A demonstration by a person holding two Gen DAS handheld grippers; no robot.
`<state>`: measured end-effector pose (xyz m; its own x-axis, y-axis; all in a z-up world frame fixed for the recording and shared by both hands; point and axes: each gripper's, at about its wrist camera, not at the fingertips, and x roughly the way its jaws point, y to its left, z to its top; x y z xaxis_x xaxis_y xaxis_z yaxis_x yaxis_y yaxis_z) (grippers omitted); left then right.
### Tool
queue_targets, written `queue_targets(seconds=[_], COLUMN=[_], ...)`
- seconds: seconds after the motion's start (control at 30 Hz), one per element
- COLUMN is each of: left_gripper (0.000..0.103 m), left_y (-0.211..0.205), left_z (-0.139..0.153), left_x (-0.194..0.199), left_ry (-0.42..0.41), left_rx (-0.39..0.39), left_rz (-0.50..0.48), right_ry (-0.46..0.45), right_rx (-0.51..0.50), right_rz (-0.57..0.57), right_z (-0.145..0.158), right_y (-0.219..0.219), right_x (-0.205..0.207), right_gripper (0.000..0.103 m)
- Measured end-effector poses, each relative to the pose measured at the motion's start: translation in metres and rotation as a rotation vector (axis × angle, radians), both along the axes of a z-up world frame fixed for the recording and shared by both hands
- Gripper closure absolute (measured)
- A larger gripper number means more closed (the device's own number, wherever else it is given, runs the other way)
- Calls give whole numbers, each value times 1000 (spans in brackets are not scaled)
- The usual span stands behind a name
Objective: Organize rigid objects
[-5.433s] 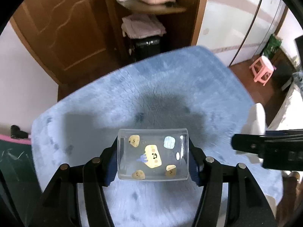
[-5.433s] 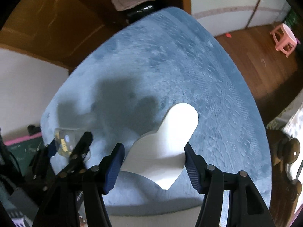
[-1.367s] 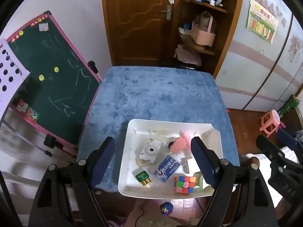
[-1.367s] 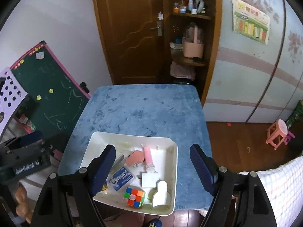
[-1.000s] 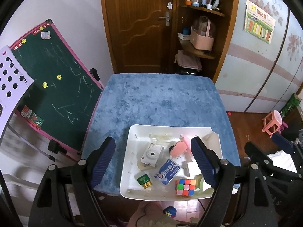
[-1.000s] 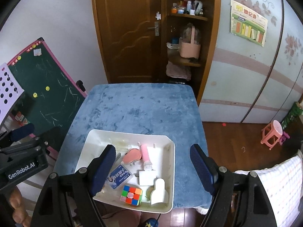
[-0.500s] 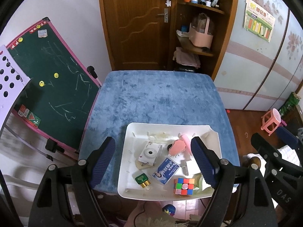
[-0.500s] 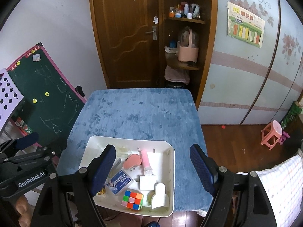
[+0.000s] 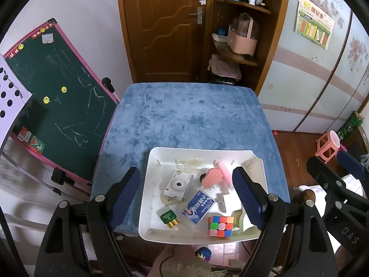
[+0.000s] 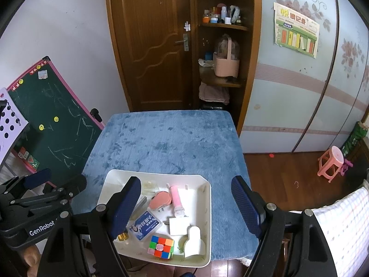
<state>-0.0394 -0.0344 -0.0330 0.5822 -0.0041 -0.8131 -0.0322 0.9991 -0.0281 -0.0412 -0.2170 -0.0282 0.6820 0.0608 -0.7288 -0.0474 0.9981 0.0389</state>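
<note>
"GenRobot" reads on the left gripper and "DAS" on the right gripper. Both hang angled down above the white tray, jaws wide and empty. The tray sits at the near edge of the blue tabletop, holding a puzzle cube, a white toy camera and a blue packet whose print is illegible. The left gripper's finger hides part of the tray's left side.

The left gripper hangs open and empty above a white tray at the blue table's six o'clock edge. Inside lie a toy camera, a colour cube toward five o'clock, and a green-gold piece.
</note>
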Motion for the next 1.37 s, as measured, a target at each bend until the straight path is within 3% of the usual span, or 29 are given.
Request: queue_targets(seconds=[1.37], left_gripper=[19], left_y=[-1], left_z=[-15], left_x=[21], left_ry=[59], left_rx=[-6], left_rz=[8], right_ry=[54], right_rx=[17], right_rz=[-1], right_z=[-12], right_y=[2], right_x=[30], right_gripper=[22])
